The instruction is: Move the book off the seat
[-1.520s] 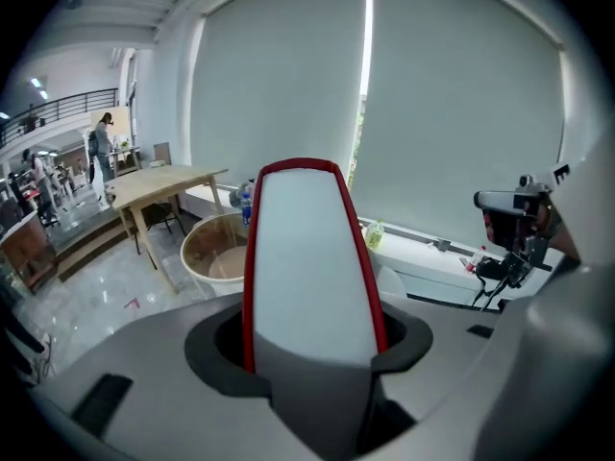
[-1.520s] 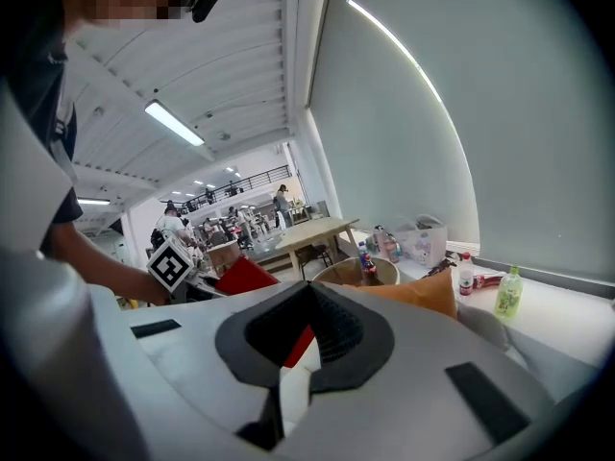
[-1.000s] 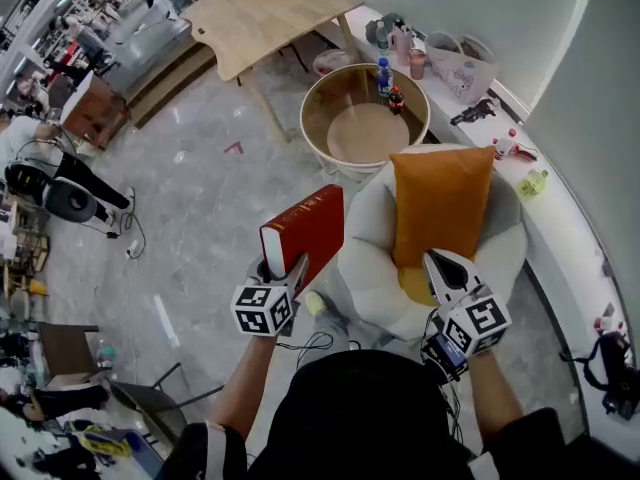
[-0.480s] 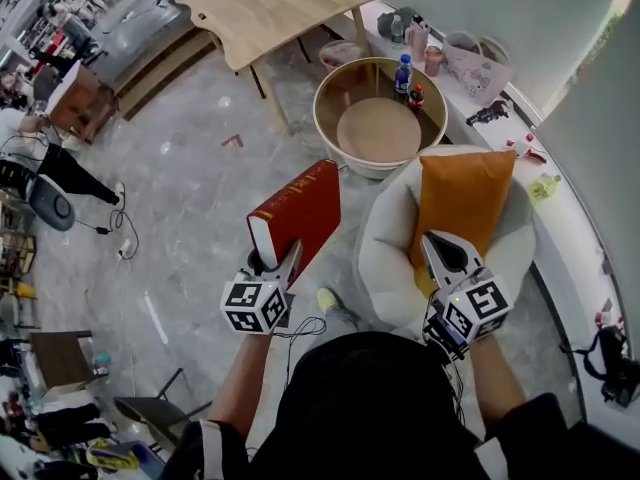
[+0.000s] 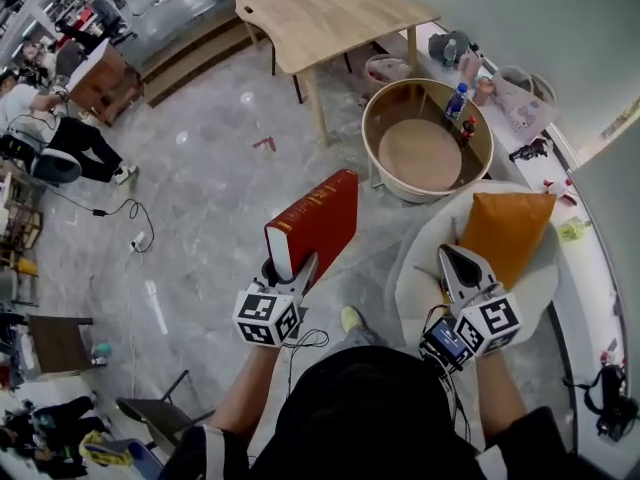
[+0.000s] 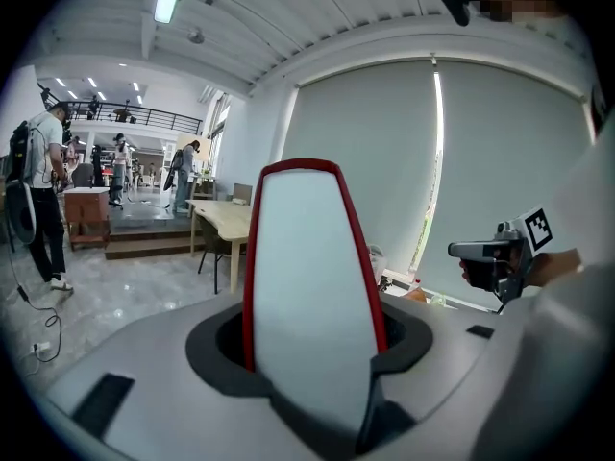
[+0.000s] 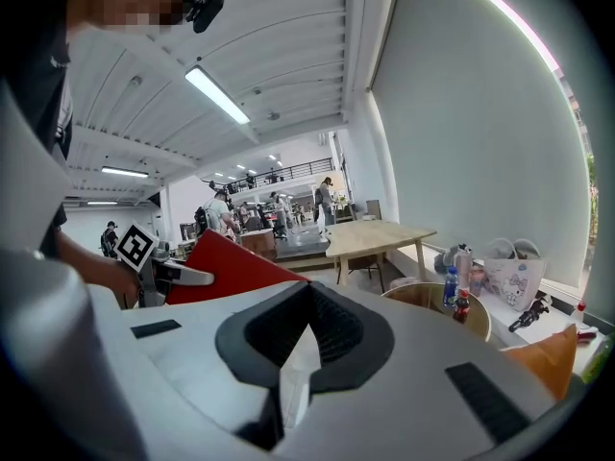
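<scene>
The left gripper (image 5: 290, 268) is standing nearest, to the left of the seat (image 5: 425, 280) and clear of it. Its jaws are pinching the lower end of the book (image 5: 320, 218), and its own view shows the pale page edge filling the gap between them. I think the grip is taken low and across the thickness so that the book stands up from the jaws and cannot fall open.

The right gripper (image 5: 450, 258) is hanging over the near edge of the seat. Its jaws are pressed together with nothing between them, so it seems to be only accompanying the carrying hand.

The book is in the air to the left of the seat, above the grey floor (image 5: 200, 198), touching neither the seat nor the floor. It is thick, with a dark red hard cover and a light block of pages, and it is leaning with its top end away from the person. Judging from this, it is already off the seat but not yet put down anywhere.

On the seat an orange cushion (image 5: 505, 233) is lying alone. Beyond the seat a round wooden table (image 5: 375, 128) is carrying bottles (image 5: 457, 101), and farther beyond it a large wooden table (image 5: 330, 8) is standing.
</scene>
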